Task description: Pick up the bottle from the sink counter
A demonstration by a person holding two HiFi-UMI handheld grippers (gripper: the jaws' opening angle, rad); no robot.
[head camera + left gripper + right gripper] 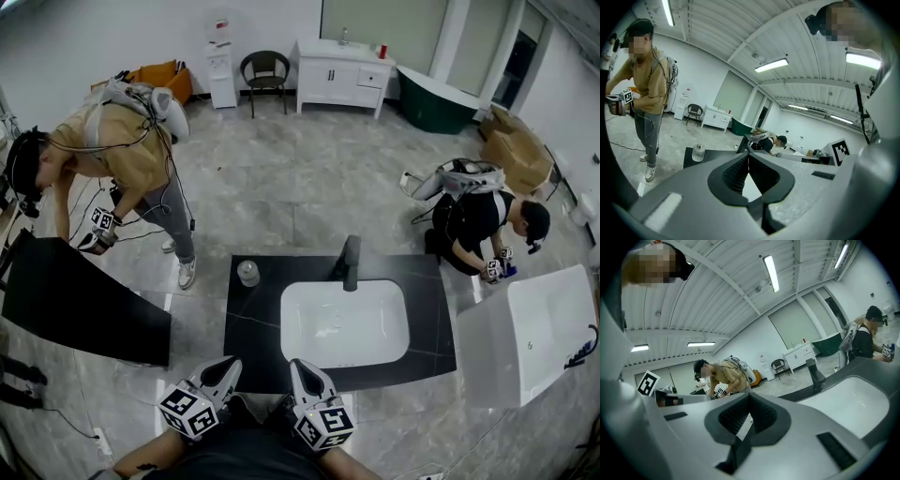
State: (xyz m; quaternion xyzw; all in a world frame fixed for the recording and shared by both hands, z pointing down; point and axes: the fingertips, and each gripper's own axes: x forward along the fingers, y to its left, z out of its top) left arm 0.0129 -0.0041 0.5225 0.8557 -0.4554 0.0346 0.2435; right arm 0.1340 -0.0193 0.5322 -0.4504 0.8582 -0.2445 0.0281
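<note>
Left tool (226,367) over the near edge of the dark counter (246,337): jaws closed together, nothing between them. Right tool (299,367) just beside it, in front of the white basin (344,323): jaws also closed, empty. Clear glass bottle (248,273) stands upright near the far left corner of the counter, left of the basin and the black faucet (351,262). It is well apart from both tools, beyond the left one.

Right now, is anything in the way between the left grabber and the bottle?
Nothing visible is. The bottle stands alone at the far left corner of the black counter, and only bare counter lies between it and the shut left gripper. The white basin sits off to the right.
</note>
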